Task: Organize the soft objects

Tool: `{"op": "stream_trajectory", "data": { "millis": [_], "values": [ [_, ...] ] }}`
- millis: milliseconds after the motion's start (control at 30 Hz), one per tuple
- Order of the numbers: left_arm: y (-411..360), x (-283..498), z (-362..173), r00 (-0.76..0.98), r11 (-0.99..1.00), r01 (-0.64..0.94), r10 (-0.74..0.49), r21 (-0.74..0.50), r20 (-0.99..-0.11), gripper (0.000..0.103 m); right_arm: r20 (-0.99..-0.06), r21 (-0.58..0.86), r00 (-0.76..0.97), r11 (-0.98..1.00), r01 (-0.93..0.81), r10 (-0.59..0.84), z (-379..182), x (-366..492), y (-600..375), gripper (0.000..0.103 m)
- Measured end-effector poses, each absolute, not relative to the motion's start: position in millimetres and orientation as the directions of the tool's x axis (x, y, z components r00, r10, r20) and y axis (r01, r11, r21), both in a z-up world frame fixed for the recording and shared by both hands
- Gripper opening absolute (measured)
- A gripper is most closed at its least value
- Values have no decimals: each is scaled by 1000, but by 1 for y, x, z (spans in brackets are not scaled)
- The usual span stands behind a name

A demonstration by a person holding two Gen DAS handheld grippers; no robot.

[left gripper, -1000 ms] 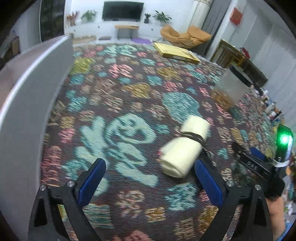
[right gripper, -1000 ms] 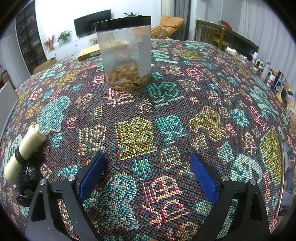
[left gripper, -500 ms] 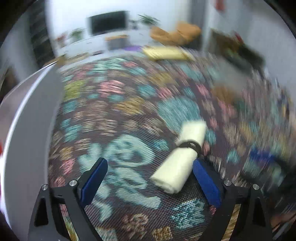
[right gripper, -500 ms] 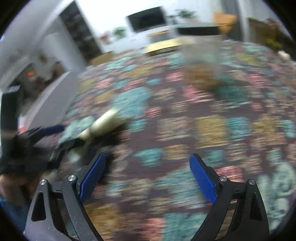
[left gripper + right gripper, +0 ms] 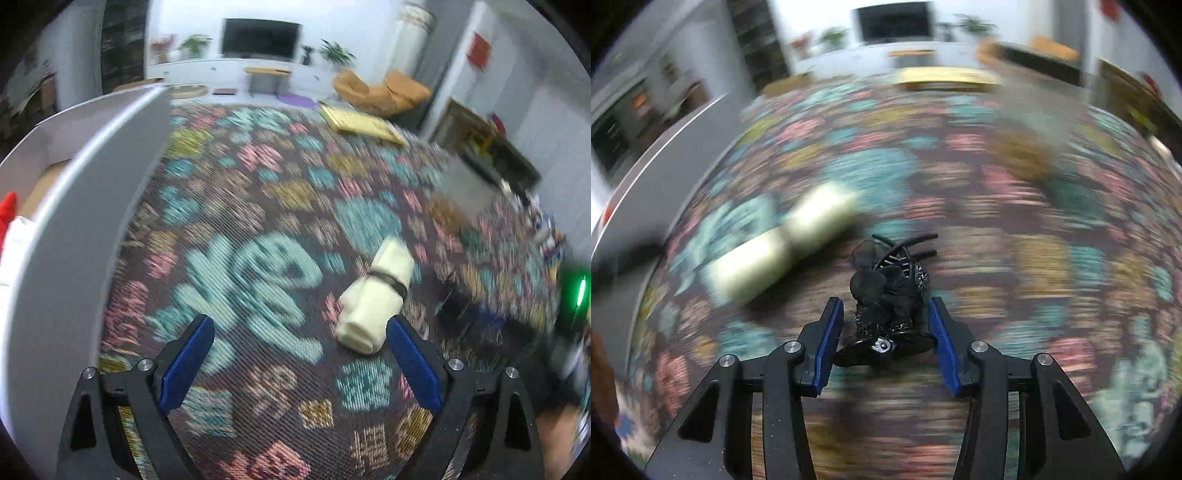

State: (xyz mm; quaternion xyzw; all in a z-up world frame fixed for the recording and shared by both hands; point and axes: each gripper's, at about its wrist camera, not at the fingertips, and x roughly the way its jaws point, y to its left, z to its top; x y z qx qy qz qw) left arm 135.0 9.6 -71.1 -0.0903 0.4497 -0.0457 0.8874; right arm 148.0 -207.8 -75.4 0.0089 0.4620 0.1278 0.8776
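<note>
A cream rolled towel (image 5: 375,300) bound by a black band lies on the patterned tablecloth, just ahead of my left gripper's right finger; it also shows blurred in the right wrist view (image 5: 783,243). My left gripper (image 5: 297,343) is open and empty. A black hair clip with a fabric bow (image 5: 886,291) sits between the jaws of my right gripper (image 5: 885,325), which have narrowed around it; the bow sits sharp against the blurred cloth. The clip shows as a dark blur in the left wrist view (image 5: 458,302).
A white box (image 5: 85,206) stands at the left, holding red and white items (image 5: 11,221). A clear jar (image 5: 1030,122) with brownish contents stands further back on the right. A yellow flat box (image 5: 360,123) lies at the far table edge.
My right gripper swung left to the black hair clip and its jaws narrowed around it. My left gripper shifted slightly; the towel stayed in place.
</note>
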Motion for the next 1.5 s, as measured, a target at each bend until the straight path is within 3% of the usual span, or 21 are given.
{"op": "stream_trajectory", "data": {
  "millis": [200, 233, 300, 400, 1500],
  "values": [
    [-30, 137, -112, 539, 988, 129, -141, -85, -830, 95, -825, 42, 562, 998, -49, 63, -82, 166, -259, 54],
    [-35, 135, -114, 563, 989, 142, -117, -44, -818, 96, -830, 18, 556, 999, -43, 39, -82, 167, -258, 69],
    [-44, 131, -116, 588, 986, 169, -94, 9, -804, 100, -825, -22, 565, 1000, -9, -13, -85, 165, -254, 83],
    [-41, 134, -118, 577, 987, 159, -106, -16, -810, 103, -814, 20, 581, 999, 28, 1, -85, 162, -261, 87],
    [-42, 138, -119, 577, 987, 158, -105, -15, -810, 103, -813, 6, 582, 1000, 26, -10, -90, 166, -256, 88]
  ]
}}
